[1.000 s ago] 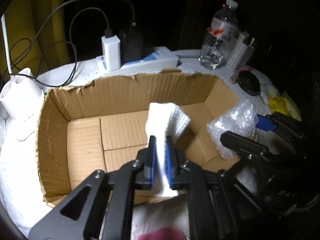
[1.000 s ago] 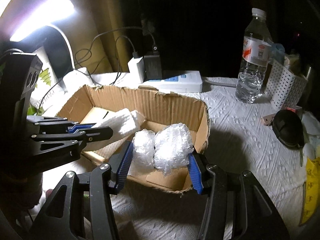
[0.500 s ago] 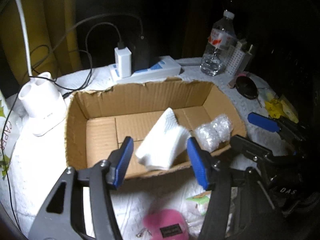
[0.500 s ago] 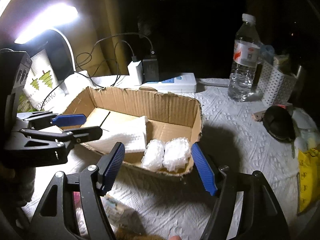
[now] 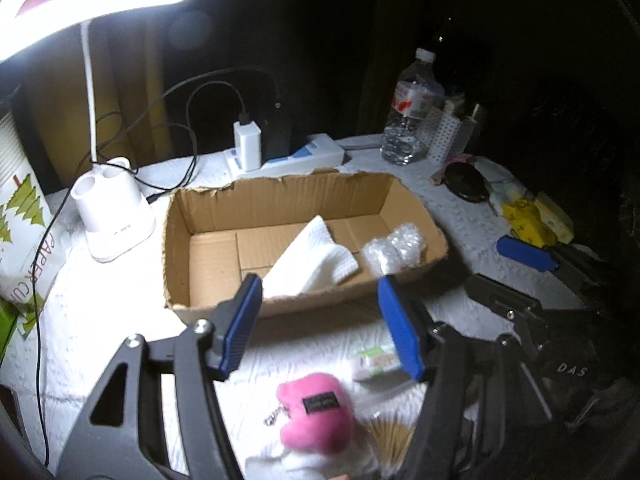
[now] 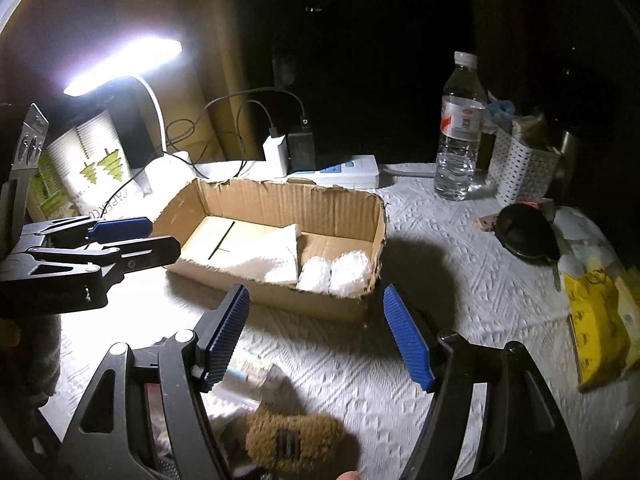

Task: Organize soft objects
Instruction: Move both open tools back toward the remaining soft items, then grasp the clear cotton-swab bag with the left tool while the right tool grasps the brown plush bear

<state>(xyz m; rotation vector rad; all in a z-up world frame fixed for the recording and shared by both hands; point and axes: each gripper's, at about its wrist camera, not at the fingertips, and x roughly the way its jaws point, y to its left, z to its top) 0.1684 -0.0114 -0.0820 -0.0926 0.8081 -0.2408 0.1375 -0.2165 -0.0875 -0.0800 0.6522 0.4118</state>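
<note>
Both grippers hover over the counter (image 6: 460,280) in front of the cardboard box (image 5: 304,304). Left gripper (image 5: 320,324): jaws apart, just been opening, nothing between them. Right gripper (image 6: 316,336): jaws wide, opened up, empty too. Folded white cloth (image 5: 312,264) lies inside the box, mid-floor; bubble wrap bundle (image 5: 394,248) sits beside it at the right end. Pink plush (image 5: 316,416) and brown plush (image 6: 292,440) lie on the counter near the cameras.

The cardboard box (image 5: 304,240) is viewed obliquely downward from near, from the front left in one view and front right in the other; it is shared by both.
</note>
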